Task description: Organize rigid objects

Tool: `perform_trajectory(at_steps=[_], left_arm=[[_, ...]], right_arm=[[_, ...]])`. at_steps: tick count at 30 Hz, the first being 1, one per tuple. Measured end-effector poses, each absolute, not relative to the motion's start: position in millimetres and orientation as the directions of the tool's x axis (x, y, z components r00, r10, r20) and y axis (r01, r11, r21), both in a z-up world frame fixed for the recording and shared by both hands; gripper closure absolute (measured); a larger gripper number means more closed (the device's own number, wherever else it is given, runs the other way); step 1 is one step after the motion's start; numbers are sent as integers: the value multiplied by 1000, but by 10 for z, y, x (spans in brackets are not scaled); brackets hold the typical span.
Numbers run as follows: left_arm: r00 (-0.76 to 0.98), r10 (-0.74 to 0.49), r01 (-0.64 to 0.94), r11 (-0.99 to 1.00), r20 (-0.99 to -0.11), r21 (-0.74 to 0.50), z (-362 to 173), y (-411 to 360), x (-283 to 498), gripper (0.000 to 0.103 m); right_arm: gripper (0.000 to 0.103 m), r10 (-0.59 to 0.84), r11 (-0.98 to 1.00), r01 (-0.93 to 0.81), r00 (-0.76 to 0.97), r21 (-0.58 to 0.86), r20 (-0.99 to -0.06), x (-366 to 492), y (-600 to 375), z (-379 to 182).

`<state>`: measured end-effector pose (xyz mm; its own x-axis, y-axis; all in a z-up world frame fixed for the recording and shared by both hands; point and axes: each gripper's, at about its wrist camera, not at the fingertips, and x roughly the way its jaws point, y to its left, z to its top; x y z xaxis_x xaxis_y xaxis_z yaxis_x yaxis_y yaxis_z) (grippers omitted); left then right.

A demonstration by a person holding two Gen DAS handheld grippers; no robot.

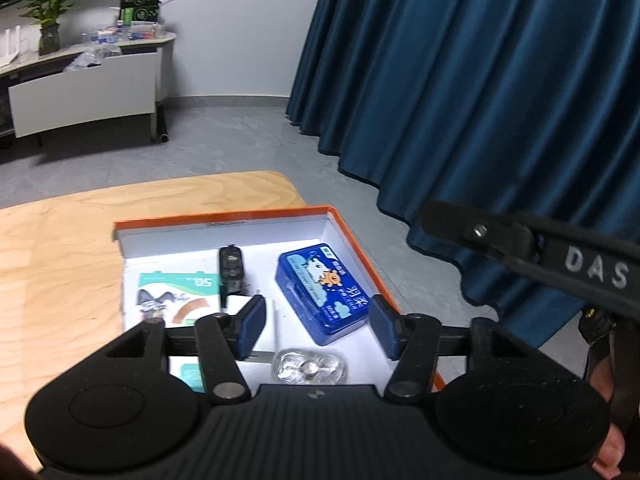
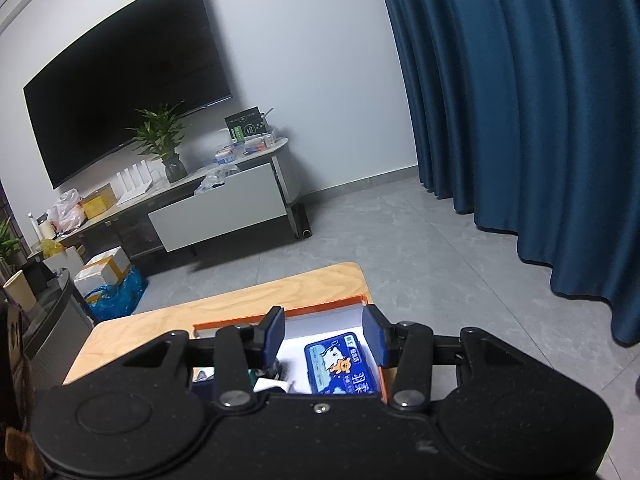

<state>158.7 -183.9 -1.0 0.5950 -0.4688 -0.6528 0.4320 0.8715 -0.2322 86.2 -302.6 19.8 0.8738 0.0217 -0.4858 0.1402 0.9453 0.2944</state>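
An orange-rimmed white box (image 1: 348,232) sits at the right corner of the wooden table (image 1: 60,264). It holds a blue tin (image 1: 320,292), a black key fob (image 1: 231,266), a green and white bandage box (image 1: 176,296), a white block (image 1: 266,328) and a clear wrapped item (image 1: 308,368). My left gripper (image 1: 318,328) is open and empty above the box. My right gripper (image 2: 326,336) is open and empty above the same box (image 2: 320,305), with the blue tin (image 2: 340,368) below it.
Dark blue curtains (image 1: 480,100) hang on the right. A white TV cabinet (image 2: 216,208) with a plant (image 2: 164,140), clutter and a wall TV (image 2: 120,100) stands across the grey floor. The right gripper's strap (image 1: 560,256) crosses the left wrist view.
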Motion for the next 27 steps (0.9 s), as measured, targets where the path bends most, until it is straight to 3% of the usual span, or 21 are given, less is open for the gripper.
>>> perform_trajectory(at_steps=[2,5,7,14,27], left_arm=[[614,-449,413,883,-648,-221,42,-1787,1530,30],[632,-436,402,891,-641,-210,126,-1703,1427,25],[644,-422,385,900,-638,-207,179,-1649,1350,23],[667,-351,353,926,-657,-136,215,-1586,1039,8],[672,-240,273,960,-701,-67,82,-1421,477,0]], right_arm=[[45,15,951,137,875,278,-484,798,-2978,221],[44,14,959,125,876,255,-482,677,-2888,254],[37,15,959,122,878,254,-478,594,-2857,268],[34,10,962,127,870,244,-493,308,-2770,268],[26,21,972,114,832,207,-554,-174,-2640,80]])
